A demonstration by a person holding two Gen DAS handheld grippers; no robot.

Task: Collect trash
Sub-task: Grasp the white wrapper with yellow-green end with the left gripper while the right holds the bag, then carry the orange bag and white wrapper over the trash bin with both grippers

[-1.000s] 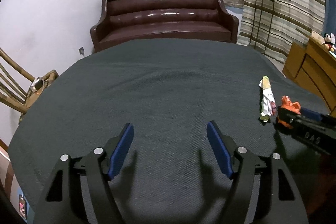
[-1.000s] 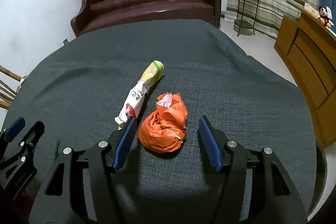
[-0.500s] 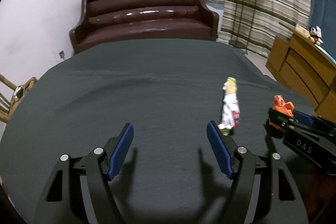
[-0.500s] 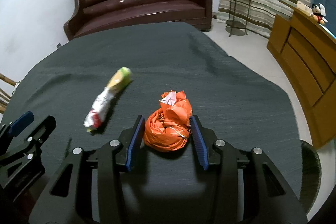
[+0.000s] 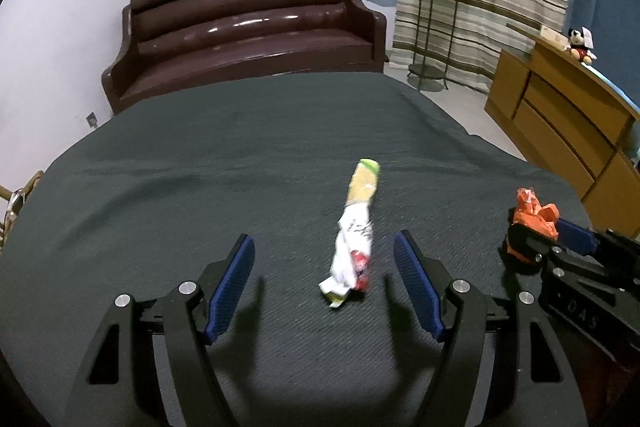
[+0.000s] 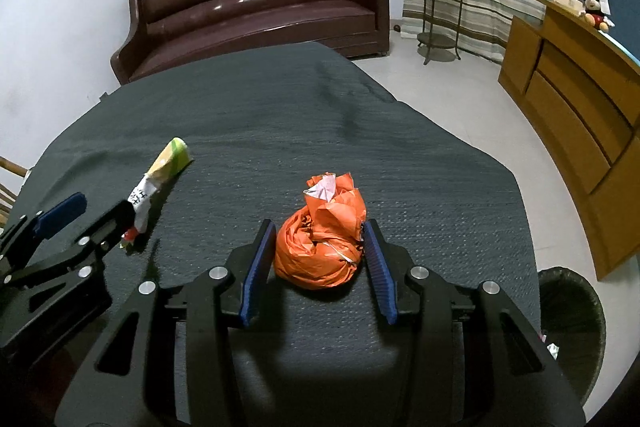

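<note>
Beside the table, only the right view shows a dark bin (image 6: 570, 311); right hand-held gripper (image 6: 318, 259) pinches orange bag (image 6: 320, 247), left hand-held gripper (image 5: 324, 281) gapes.

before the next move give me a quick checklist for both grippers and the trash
1. Right gripper closed on the orange bag: ok, both pads press its sides.
2. Orange bag lifted off the dark cloth: cannot tell, it looks to be resting on it.
3. Left gripper open: ok, jaws wide apart.
4. Rolled wrapper between the left gripper's pads: ok, its near end lies in the gap, touching neither pad.
5. Wrapper centred in the gap: not ok, it sits nearer the right-hand pad.
6. Bin in view for the drop: ok, on the floor beside the table, at the lower right of the right wrist view.
</note>
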